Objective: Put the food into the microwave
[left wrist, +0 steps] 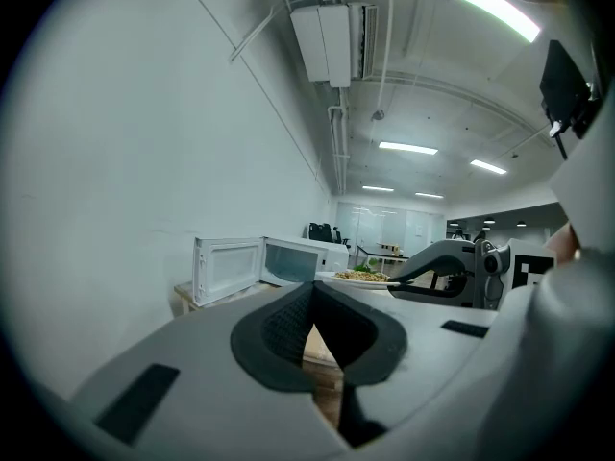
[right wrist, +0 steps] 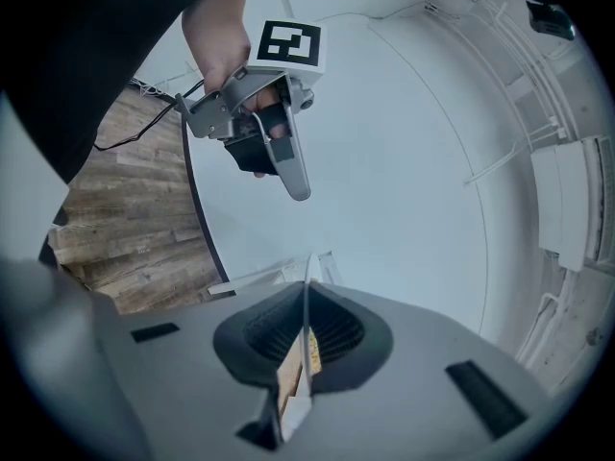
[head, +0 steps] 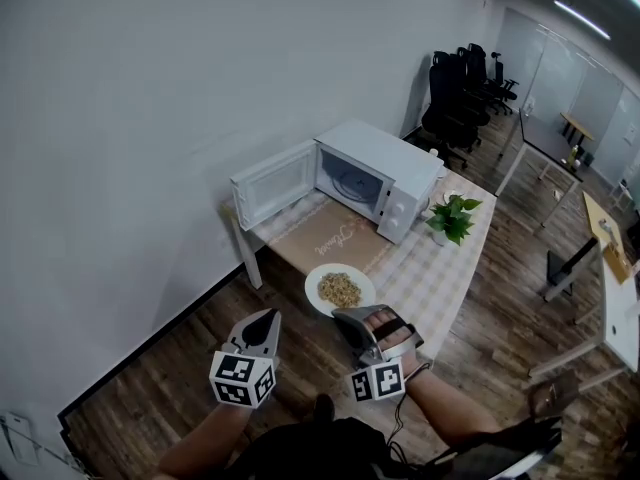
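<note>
A white plate [head: 340, 289] of brownish food [head: 339, 290] is over the near end of the table [head: 430, 273]. My right gripper [head: 352, 320] is shut on the plate's near rim, and the right gripper view shows the plate [right wrist: 307, 301] edge-on between the jaws. I cannot tell whether the plate touches the table. The white microwave [head: 385, 173] stands at the far end with its door [head: 272, 183] swung open to the left and its cavity empty. My left gripper [head: 268, 318] is left of the plate, shut and holding nothing. The left gripper view shows the plate [left wrist: 360, 278] in front of the microwave [left wrist: 298, 257].
A small potted plant [head: 452, 216] stands on the table right of the microwave. A white wall runs along the left. Black office chairs [head: 460, 93] and other desks stand farther back on the wooden floor.
</note>
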Demonstrator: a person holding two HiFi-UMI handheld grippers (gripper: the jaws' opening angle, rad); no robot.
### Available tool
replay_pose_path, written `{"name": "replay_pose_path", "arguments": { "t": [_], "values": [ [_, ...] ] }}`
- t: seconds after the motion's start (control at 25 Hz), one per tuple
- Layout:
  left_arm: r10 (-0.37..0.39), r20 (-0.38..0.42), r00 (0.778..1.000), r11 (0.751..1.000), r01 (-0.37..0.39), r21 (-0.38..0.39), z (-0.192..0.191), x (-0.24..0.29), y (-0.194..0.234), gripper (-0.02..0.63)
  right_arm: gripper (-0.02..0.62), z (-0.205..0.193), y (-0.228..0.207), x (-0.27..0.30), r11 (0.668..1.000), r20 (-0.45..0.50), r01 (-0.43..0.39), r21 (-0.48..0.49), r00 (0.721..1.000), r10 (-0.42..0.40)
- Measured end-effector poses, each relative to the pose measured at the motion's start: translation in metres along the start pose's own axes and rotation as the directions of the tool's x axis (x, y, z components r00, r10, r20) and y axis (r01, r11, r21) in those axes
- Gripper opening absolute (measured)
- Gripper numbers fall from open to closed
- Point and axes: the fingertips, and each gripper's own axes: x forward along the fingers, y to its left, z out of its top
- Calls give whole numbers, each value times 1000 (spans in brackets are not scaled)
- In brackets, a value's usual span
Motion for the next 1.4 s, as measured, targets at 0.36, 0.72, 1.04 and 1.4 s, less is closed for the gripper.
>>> {"name": "replay_pose_path", "arguments": {
  "t": [0.36,0.72,1.04,1.4],
  "values": [
    [11,-36,999,1000,-11,-11,5,62,-8,8,19,-52,-23,20,1000,37,5,27,999,-6],
    [37,-46,998,999,-37,-3,15,121,-14,8,20,-100,-53,38,999,68,20,38,997,-22],
    [45,-70,997,999,-44,8,14,145,-11,9,20,-121,-63,58,999,82,12,37,997,-15],
    [21,-74,997,1000,-21,5,19,176,12,9,20,-131,-69,92,999,65,6,50,998,-10]
  ]
}}
